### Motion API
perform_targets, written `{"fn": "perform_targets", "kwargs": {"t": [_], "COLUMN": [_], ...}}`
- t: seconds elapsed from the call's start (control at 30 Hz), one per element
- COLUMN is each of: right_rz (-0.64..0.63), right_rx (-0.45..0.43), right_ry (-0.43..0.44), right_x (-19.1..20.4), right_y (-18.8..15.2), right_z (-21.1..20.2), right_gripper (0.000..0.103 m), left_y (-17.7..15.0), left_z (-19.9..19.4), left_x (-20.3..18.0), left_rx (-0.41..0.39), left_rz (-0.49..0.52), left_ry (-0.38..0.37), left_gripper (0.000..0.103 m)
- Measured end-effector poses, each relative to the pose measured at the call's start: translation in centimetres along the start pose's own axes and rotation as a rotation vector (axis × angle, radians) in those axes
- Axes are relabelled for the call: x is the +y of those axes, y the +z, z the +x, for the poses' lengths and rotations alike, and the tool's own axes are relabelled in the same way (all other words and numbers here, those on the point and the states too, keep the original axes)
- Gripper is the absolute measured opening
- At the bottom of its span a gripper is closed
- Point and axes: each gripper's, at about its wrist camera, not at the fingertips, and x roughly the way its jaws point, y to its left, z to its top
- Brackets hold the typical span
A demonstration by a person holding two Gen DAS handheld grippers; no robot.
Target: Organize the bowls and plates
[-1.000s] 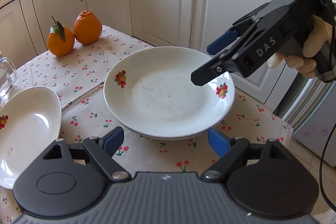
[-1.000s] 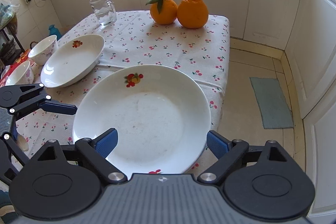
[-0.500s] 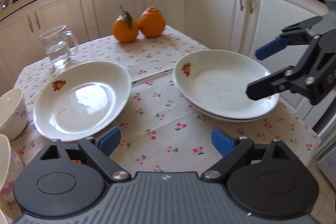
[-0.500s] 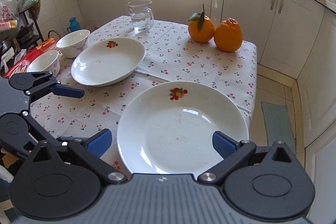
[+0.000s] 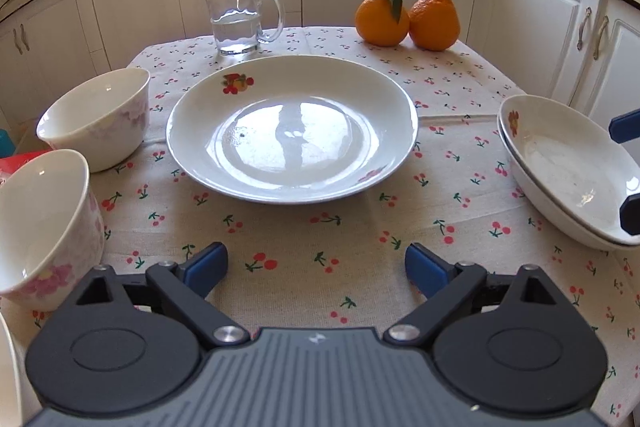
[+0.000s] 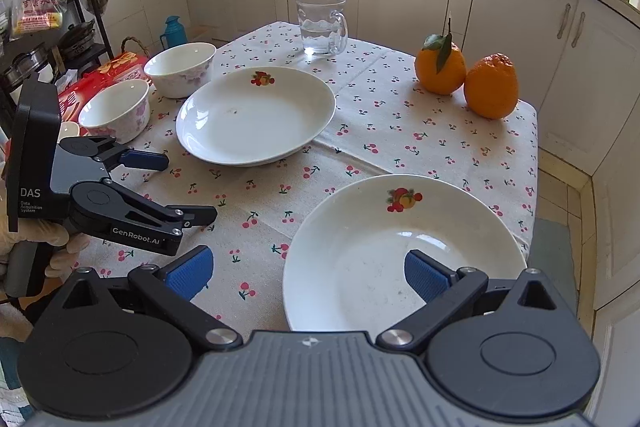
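The left gripper (image 5: 316, 261) tilts down over bare cloth, jaws just spread, nothing between them, facing the single plate (image 5: 292, 129). The right gripper (image 6: 306, 267), released too, hovers over the stacked plates (image 6: 404, 251) at the desk (image 6: 400, 131) corner.

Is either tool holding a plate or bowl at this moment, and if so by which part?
Nothing is held. The left tool and right tool both stand open and empty above the table.
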Motion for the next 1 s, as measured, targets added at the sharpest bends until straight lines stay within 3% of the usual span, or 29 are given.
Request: {"fn": "perform_targets", "kwargs": {"t": [0.13, 0.57, 1.0], "right_rz": [-0.018, -0.156, -0.249], "right_rx": [0.008, 0.008, 0.102], "right_ry": [0.012, 0.055, 0.207], "right_x": [-0.2, 0.0, -1.2], "right_y": [0.9, 7.3, 14.7], "right_z": [0.8, 4.1, 12.4], "right_gripper": [0.103, 0.103, 0.103], "left_y": [0.4, 1.2, 1.7], "left_z": [0.8, 1.9, 2.2], "left_x": [-0.1, 0.1, 0.9], "left_rx": [-0.006, -0.026, -0.041], "left_rz": [-0.001, -0.038, -0.061], "left_ry": [0.0, 0.039, 0.038], "left_gripper": [0.102, 0.103, 0.095]}}
